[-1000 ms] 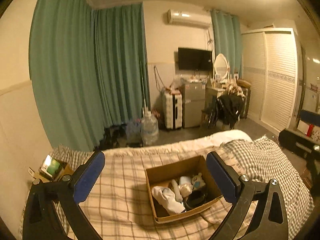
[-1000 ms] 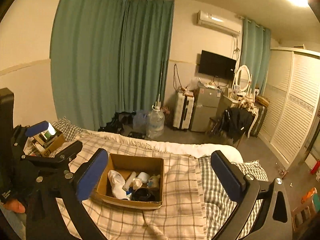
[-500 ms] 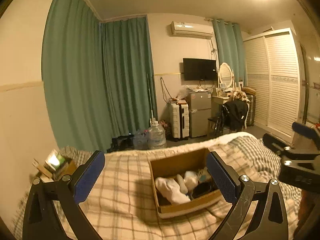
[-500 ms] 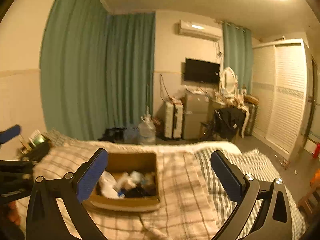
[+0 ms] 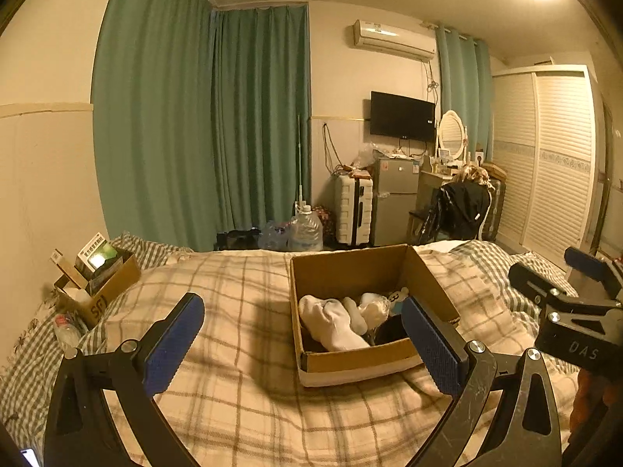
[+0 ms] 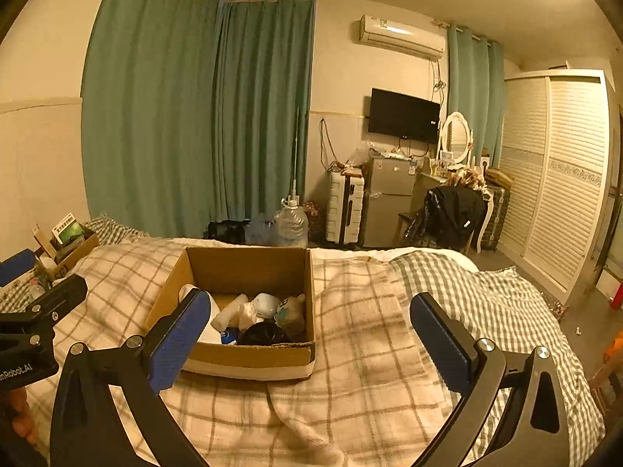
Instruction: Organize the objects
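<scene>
- The left gripper (image 5: pixel 301 344) is wide open. It holds nothing. Its two blue pads (image 5: pixel 173 344) are far apart.
- It hangs over the bed (image 5: pixel 233 408), near the front of the box (image 5: pixel 350 364).
- One of its pads shows in front of the right side of the box.
- The right gripper (image 6: pixel 311 344) is wide open too. It holds nothing.
- In the right view, its left pad (image 6: pixel 175 344) shows in front of the box's (image 6: pixel 249 358) left side. The other pad is over the blanket (image 6: pixel 370 350).
- The box is brown card. It is open on top and sits on the checked blanket, in the middle of the bed.
- In the box lie white socks (image 5: pixel 331 323), a white tube (image 6: pixel 229 313), a dark round thing (image 6: pixel 261 334) and a few small things. I cannot tell what the small ones are.
- A small box (image 5: pixel 97 292) with a green pack (image 5: pixel 95 255) in it sits at the far left side of the bed.
- A clear bottle (image 5: pixel 64 329) lies beside that small box.
- Green curtains (image 5: pixel 202 124) hang on the far wall.
- A big water jug (image 5: pixel 305 229) stands on the floor past the bed.
- A white case (image 5: pixel 352 210), a small fridge (image 5: pixel 393 202) and a TV (image 5: pixel 401 116) are at the far wall.
- A black coat (image 5: pixel 459 206) hangs on a chair.
</scene>
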### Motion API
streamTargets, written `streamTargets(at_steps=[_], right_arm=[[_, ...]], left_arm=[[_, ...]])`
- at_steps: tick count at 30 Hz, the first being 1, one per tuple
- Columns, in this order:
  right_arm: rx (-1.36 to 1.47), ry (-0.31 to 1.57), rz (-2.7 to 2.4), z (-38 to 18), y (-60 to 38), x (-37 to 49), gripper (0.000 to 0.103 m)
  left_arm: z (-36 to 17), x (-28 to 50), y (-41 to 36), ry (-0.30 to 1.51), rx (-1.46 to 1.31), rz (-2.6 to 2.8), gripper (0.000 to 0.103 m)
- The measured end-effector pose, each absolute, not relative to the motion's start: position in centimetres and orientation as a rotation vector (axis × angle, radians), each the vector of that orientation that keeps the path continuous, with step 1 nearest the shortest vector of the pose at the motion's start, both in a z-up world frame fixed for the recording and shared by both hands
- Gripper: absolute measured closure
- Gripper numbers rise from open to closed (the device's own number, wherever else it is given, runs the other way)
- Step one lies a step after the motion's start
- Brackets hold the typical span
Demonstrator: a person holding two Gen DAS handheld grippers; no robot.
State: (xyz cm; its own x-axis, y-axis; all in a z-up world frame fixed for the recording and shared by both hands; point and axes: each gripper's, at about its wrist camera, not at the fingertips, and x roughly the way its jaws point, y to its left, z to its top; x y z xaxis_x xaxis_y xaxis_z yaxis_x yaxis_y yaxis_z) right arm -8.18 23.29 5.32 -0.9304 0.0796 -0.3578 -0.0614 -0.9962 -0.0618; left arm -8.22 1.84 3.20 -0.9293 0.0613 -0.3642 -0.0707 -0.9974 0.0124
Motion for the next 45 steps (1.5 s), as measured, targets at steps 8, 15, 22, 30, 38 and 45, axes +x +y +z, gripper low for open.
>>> streamTargets(at_steps=[8, 15, 22, 30, 38, 45], right_arm=[[-0.563, -0.095, 3.018, 5.5, 22.92, -7.97, 0.0], [-0.56, -0.092, 3.026, 5.5, 22.59, -7.82, 0.0], [-0.565, -0.094, 3.024, 5.5, 22.42, -7.88, 0.0], [-0.566, -0.095, 3.024, 5.48, 22.34, -7.89, 0.0], [-0.579, -0.097, 3.025, 5.08, 22.33, -7.98, 0.0], [-0.581, -0.089, 3.027, 4.95, 22.43, -8.0, 0.0]], left_arm=[[3.21, -8.21, 1.3, 0.014, -0.583, 3.037, 0.0], [3.08, -8.29, 1.66, 0.029, -0.601, 3.025, 0.0], [3.15, -8.44, 1.65, 0.023, -0.609, 3.024, 0.0], [2.96, -8.64, 1.49, 0.006, -0.626, 3.025, 0.0], [2.92, -8.63, 1.49, 0.011, -0.631, 3.025, 0.0], [2.91, -8.62, 1.47, 0.011, -0.632, 3.027, 0.0]])
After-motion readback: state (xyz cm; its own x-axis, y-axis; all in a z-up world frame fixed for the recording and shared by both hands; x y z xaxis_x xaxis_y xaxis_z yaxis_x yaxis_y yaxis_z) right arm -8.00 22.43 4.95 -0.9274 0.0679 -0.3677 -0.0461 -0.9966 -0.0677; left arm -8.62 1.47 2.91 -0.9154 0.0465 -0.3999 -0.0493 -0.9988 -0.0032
